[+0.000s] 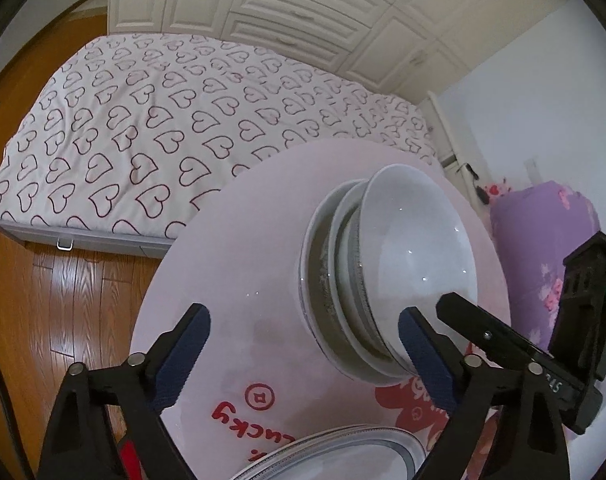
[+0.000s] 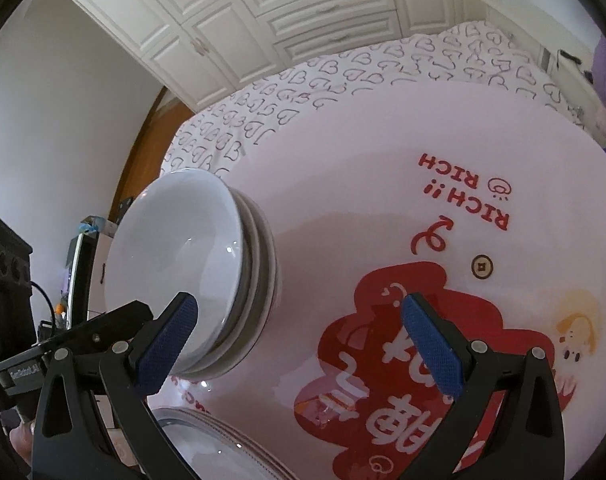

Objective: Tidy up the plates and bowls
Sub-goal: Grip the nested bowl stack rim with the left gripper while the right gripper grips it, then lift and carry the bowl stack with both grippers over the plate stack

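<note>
A stack of white bowls (image 1: 403, 264) stands on a round white table (image 1: 231, 264) with red print. It also shows in the right wrist view (image 2: 191, 264). A stack of plates (image 1: 335, 456) with grey rims lies at the table's near edge, also in the right wrist view (image 2: 215, 448). My left gripper (image 1: 303, 356) is open and empty, its right finger beside the bowl stack. My right gripper (image 2: 303, 344) is open and empty, its left finger just in front of the bowls. The right gripper's body (image 1: 543, 360) shows at the right of the left wrist view.
A bed (image 1: 163, 128) with a heart-pattern cover lies behind the table. White cupboards (image 1: 303, 8) line the far wall. A purple flowered bundle (image 1: 543, 248) stands right of the table. Wooden floor (image 1: 55, 300) lies to the left.
</note>
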### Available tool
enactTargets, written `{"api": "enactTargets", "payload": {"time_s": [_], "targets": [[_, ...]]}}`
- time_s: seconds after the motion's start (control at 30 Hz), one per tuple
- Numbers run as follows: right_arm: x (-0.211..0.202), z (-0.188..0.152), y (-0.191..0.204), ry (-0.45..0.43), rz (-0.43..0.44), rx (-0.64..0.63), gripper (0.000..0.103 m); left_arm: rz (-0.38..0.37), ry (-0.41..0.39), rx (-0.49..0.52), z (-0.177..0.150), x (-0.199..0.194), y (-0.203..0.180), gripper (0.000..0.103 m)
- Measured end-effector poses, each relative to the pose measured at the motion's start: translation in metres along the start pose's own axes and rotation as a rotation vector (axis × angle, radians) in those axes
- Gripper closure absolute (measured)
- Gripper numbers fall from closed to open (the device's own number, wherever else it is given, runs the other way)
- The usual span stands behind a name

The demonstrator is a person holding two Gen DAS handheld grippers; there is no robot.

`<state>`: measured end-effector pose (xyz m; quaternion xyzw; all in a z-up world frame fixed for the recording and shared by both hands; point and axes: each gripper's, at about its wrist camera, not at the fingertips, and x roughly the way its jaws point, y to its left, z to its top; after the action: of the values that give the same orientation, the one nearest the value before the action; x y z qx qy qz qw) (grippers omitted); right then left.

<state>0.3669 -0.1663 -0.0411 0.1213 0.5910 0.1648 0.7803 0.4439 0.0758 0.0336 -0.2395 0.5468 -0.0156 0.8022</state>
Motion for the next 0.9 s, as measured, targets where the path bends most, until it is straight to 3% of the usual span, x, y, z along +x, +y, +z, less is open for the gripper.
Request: {"api": "enactTargets", "payload": {"time_s": [0.2,0.3,0.37,0.43,0.9], "targets": [[0.008,-0.001,0.001,0.016,0.064,0.017,0.038,-0.027,0.004,0.001,-0.004,0.005,0.004,0.025],[0.007,-0.004,0.008,0.019,0.094,0.012,0.056,-0.06,0.014,0.001,-0.004,0.007,0.006,0.038],[0.007,-0.006,0.013,0.022,0.106,0.006,0.065,-0.09,0.033,-0.004,-0.005,0.012,0.009,0.058],[0.007,-0.009,0.019,0.017,0.089,0.005,0.066,-0.09,0.042,0.001,-0.004,0.015,0.009,0.063],[0.006,-0.007,0.026,0.008,0.051,0.029,0.066,-0.071,0.035,-0.015,-0.006,0.019,0.004,0.063]]}}
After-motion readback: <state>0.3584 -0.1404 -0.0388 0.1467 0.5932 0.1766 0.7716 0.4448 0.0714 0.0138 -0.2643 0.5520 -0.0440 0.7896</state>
